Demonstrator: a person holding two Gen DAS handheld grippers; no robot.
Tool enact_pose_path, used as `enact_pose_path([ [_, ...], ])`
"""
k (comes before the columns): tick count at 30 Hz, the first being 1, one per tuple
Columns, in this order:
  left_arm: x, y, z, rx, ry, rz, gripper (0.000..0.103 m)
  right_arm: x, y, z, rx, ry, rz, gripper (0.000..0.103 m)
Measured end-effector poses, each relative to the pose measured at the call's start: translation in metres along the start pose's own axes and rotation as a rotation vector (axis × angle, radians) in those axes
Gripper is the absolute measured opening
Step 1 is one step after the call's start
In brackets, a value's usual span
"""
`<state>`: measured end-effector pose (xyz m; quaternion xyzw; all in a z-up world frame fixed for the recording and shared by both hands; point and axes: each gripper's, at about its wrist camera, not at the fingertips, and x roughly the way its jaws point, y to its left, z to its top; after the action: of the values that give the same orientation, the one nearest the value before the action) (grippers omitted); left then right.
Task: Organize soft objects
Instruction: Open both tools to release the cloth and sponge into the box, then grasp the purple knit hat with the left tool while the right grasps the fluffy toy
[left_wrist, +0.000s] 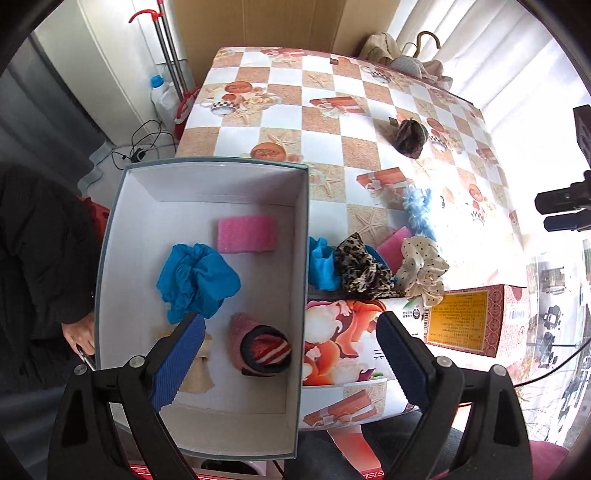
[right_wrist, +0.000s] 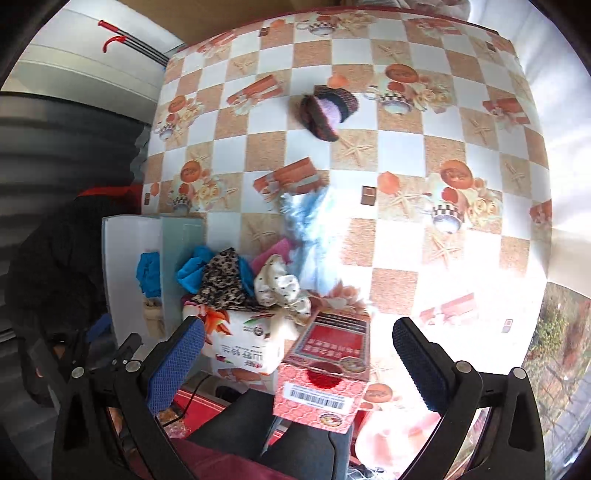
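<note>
Checkered tablecloth (left_wrist: 280, 92) fills background. Sorted so far, inside white box (left_wrist: 303, 236): pink sponge (left_wrist: 246, 234), blue cloth (left_wrist: 195, 280), striped roll (left_wrist: 264, 345). Unsorted pile lies just beside box wall, I judge for short carry: leopard scrunchie (left_wrist: 360, 267), dotted scrunchie (left_wrist: 423, 271), fluffy blue piece (right_wrist: 314, 240); dark scrunchie (left_wrist: 410, 137) well apart. My left gripper (left_wrist: 291, 362) spread wide, holding nothing, above box edge. My right gripper (right_wrist: 299, 365) spread wide, holding nothing, over red carton (right_wrist: 325, 373).

Daylight floods in from three o'clock, bleaching the worktop (right_wrist: 461, 266) there; fisheye bending curves the edges, and the right view looks smeared.
</note>
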<state>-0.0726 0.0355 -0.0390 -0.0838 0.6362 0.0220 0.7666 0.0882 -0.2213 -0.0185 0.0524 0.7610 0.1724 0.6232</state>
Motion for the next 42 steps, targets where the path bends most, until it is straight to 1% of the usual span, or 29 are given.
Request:
enact_pose_path([
  [2,0.006,-0.014,0.002,0.022,0.027,0.009,0.095,0.023,-0.027,0.01,0.045,0.033,-0.044,0.102],
  [3,0.009,-0.021,0.002,0.031,0.041,0.015,0.095,0.037,-0.037,0.016,0.055,0.055,-0.036,0.102],
  [5,0.013,-0.032,0.002,0.045,0.068,0.032,0.095,0.069,-0.043,0.028,0.036,0.105,0.004,0.102],
  [7,0.016,-0.04,0.002,0.056,0.088,0.057,0.095,0.1,-0.035,0.04,-0.021,0.159,0.011,0.102],
  [9,0.018,-0.047,0.005,0.058,0.101,0.088,0.095,0.125,-0.019,0.052,-0.098,0.193,0.01,0.102],
  [12,0.021,-0.053,0.019,0.045,0.122,0.113,0.095,0.158,0.0,0.069,-0.188,0.238,0.0,0.102],
  [14,0.024,-0.058,0.033,0.043,0.131,0.121,0.095,0.175,0.007,0.074,-0.233,0.259,-0.043,0.102],
  [16,0.027,-0.067,0.053,0.052,0.134,0.117,0.095,0.186,0.007,0.074,-0.281,0.265,-0.118,0.102],
  [17,0.03,-0.073,0.064,0.065,0.131,0.114,0.095,0.188,0.003,0.073,-0.296,0.255,-0.153,0.102],
  [20,0.042,-0.1,0.101,0.125,0.109,0.119,0.095,0.182,-0.027,0.065,-0.277,0.202,-0.2,0.102],
  [22,0.056,-0.12,0.126,0.165,0.1,0.116,0.095,0.177,-0.064,0.058,-0.216,0.176,-0.23,0.102],
  [25,0.085,-0.152,0.161,0.223,0.109,0.117,0.095,0.172,-0.129,0.044,-0.087,0.169,-0.288,0.102],
  [27,0.109,-0.172,0.185,0.256,0.124,0.13,0.095,0.163,-0.162,0.032,0.005,0.156,-0.258,0.102],
  [29,0.132,-0.188,0.207,0.269,0.147,0.127,0.095,0.154,-0.181,0.019,0.06,0.117,-0.205,0.102],
  [31,0.154,-0.204,0.227,0.269,0.159,0.136,0.095,0.142,-0.182,0.011,0.048,0.057,-0.151,0.102],
  [33,0.173,-0.215,0.242,0.277,0.163,0.166,0.095,0.127,-0.17,0.007,-0.02,-0.014,-0.127,0.102],
  [35,0.19,-0.222,0.254,0.286,0.171,0.19,0.095,0.115,-0.156,0.006,-0.064,-0.063,-0.103,0.102],
  [38,0.214,-0.228,0.262,0.301,0.212,0.193,0.095,0.108,-0.145,0.013,-0.024,-0.089,0.04,0.102],
  [39,0.221,-0.23,0.263,0.312,0.219,0.197,0.095,0.11,-0.141,0.017,-0.031,-0.092,0.061,0.102],
  [40,0.228,-0.231,0.262,0.324,0.226,0.212,0.095,0.114,-0.135,0.021,-0.057,-0.092,0.051,0.102],
  [42,0.241,-0.233,0.261,0.345,0.248,0.237,0.095,0.131,-0.121,0.031,-0.138,-0.068,-0.001,0.102],
])
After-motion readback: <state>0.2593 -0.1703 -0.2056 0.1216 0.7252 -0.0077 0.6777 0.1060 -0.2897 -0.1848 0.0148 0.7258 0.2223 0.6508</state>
